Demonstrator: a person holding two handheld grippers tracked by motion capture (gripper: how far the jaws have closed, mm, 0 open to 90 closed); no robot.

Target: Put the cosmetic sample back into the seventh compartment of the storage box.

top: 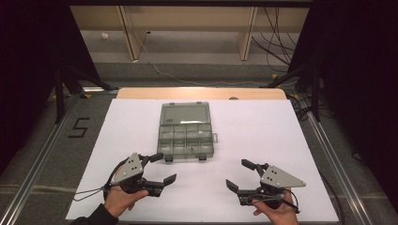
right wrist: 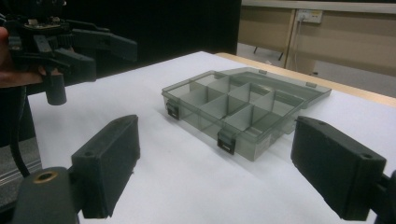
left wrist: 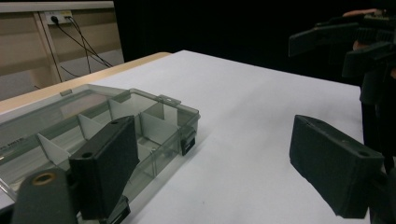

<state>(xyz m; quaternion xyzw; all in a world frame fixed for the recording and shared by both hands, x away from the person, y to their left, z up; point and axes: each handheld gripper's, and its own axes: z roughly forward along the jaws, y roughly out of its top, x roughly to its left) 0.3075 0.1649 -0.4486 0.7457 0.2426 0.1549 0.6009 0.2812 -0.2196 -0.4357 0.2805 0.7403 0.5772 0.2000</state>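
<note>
1. In the left gripper view, the organizer box point(left wrist: 93, 126) was cut off by the left edge, and one of the gripper's own jaws covered its near corner.
2. A tiny thing lay in one front compartment of the box in the high view; it was too small to identify.
3. The right gripper point(left wrist: 355, 44) ran off the right edge of the left gripper view, its body out of frame.
4. The left gripper point(right wrist: 70, 44) was cropped by the top and left edges of the right gripper view.
5. Both of the person's forearms were cut off by the bottom edge of the high view.
6. Dark curtains at both sides hid whatever stood behind them.
</note>
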